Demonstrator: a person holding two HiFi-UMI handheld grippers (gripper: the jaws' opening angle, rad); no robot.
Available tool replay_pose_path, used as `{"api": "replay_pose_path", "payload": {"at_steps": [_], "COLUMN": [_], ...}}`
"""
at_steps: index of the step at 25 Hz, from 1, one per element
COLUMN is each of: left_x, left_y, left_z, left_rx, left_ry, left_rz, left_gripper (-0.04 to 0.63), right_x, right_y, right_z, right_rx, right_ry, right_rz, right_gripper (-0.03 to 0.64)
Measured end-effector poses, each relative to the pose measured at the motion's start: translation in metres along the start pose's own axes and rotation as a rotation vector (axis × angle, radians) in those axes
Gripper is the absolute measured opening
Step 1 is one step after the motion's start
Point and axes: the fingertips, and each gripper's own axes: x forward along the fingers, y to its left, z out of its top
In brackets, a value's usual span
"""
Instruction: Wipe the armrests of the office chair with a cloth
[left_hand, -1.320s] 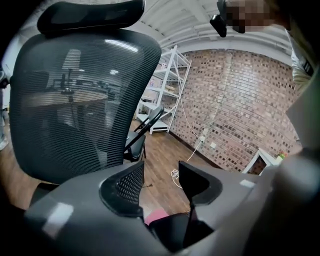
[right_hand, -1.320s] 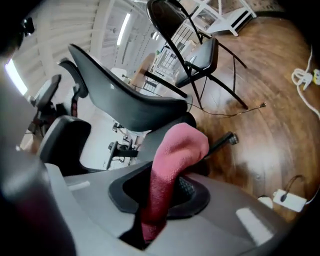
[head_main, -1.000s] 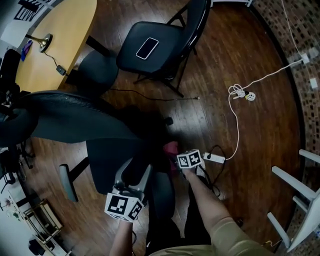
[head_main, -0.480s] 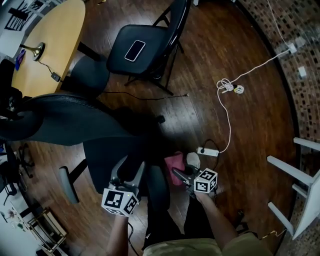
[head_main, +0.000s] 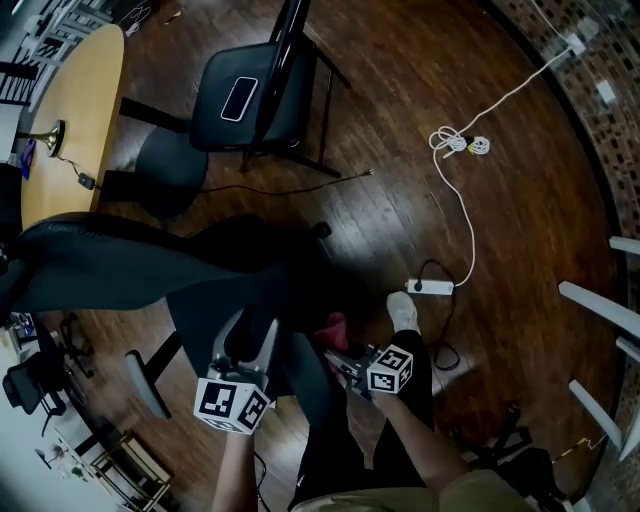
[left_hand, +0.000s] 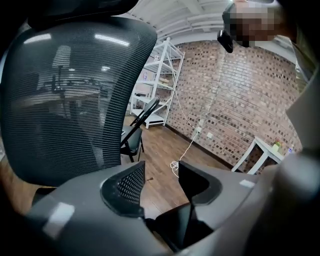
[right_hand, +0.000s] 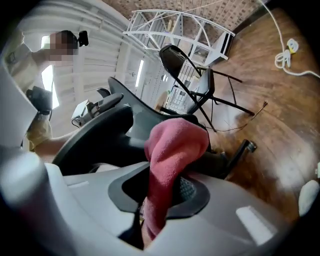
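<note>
Black mesh office chair (head_main: 120, 265): its backrest is to my left and its seat lies under my left gripper. I judge that it will swivel under a sideways push, so each stroke should run along an armrest, not across it.
Armrests: the near armrest (head_main: 312, 385) lies between my two grippers. The far armrest (head_main: 145, 385) sticks out beyond the seat, well apart from the cloth. I take the near one first, front end to back in one long pass.
Left gripper (left_hand: 160, 172): my jaws stand apart with nothing between them, aimed over the seat at the backrest. I judge its best use is to brace the chair while the other gripper wipes.
Right gripper (right_hand: 160, 192): my jaws are clamped on the cloth, tips towards the near armrest. I tilt so the fabric meets the pad, not the hard tips.
Pink cloth (right_hand: 175, 145): a soft wad bulges past my jaw tips, just beside the near armrest. I cannot tell if it touches. Light downward pressure should flatten it for a wider swipe.
</note>
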Motion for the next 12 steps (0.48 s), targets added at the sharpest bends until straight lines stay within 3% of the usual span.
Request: {"api": "replay_pose_path", "payload": {"at_steps": [7, 12], "left_x": [0.009, -0.006], "left_y": [-0.01, -0.001], "left_z": [-0.016, -0.022], "left_rx": [0.008, 0.012], "left_ry": [0.026, 0.039], "left_rz": [-0.011, 0.007], "left_gripper": [0.201, 0.201], "right_x": [0.027, 0.056], "right_y": [-0.109, -0.163], "right_z": [0.007, 0.02], "right_rx": [0.013, -0.002], "right_ry": [0.091, 0.169], "right_rz": [-0.306, -0.382], "right_gripper": [0.052, 0.04]}}
